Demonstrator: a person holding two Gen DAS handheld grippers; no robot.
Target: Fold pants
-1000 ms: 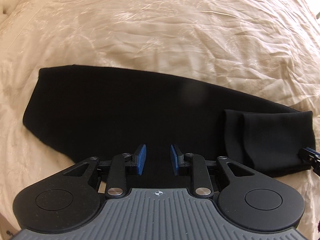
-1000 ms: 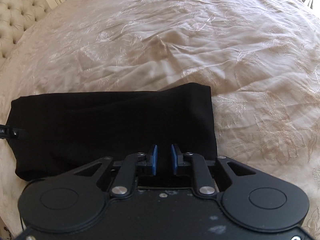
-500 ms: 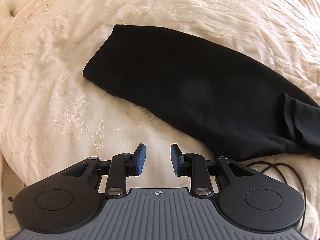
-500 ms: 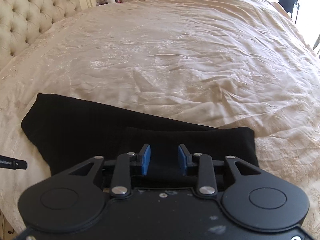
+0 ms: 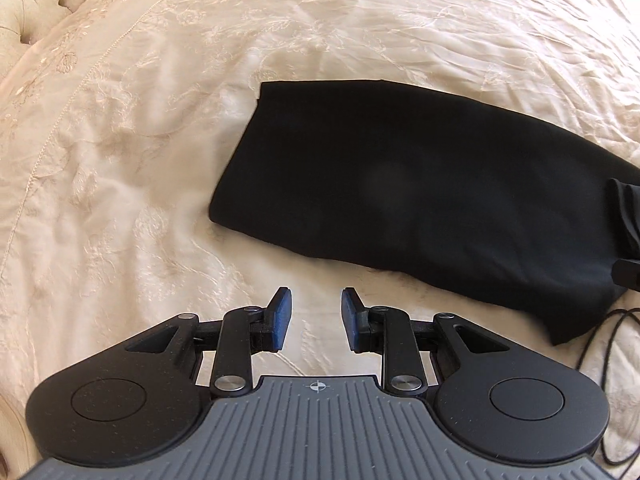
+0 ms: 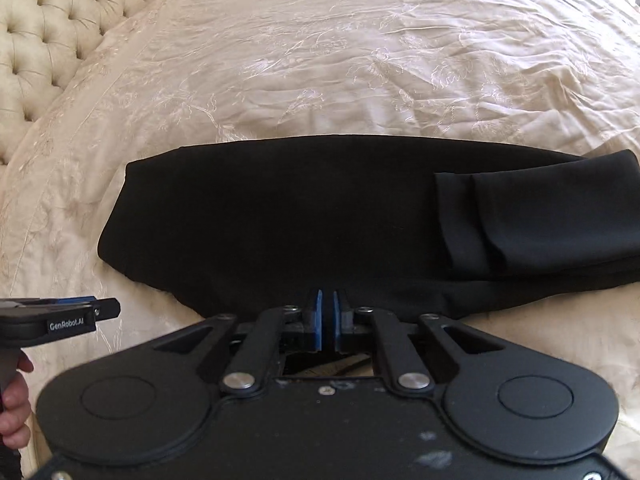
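Observation:
The black pants (image 5: 420, 188) lie flat on the cream bedspread, folded lengthwise, with a folded-over end at the right (image 6: 532, 216). My left gripper (image 5: 315, 318) is open and empty, over bare bedspread just short of the pants' near edge. It also shows at the left of the right wrist view (image 6: 80, 312). My right gripper (image 6: 328, 316) has its blue pads nearly together at the pants' near edge (image 6: 320, 280). I cannot see any cloth between the pads.
The embroidered cream bedspread (image 6: 360, 60) spreads all around the pants. A tufted headboard (image 6: 44, 32) stands at the far left. A black cable (image 5: 608, 344) lies on the bed at the right of the left wrist view.
My left gripper has drawn back off the pants to the near side and stayed open. My right gripper opened half a second ago and has closed again, now nearer the middle of the pants' edge.

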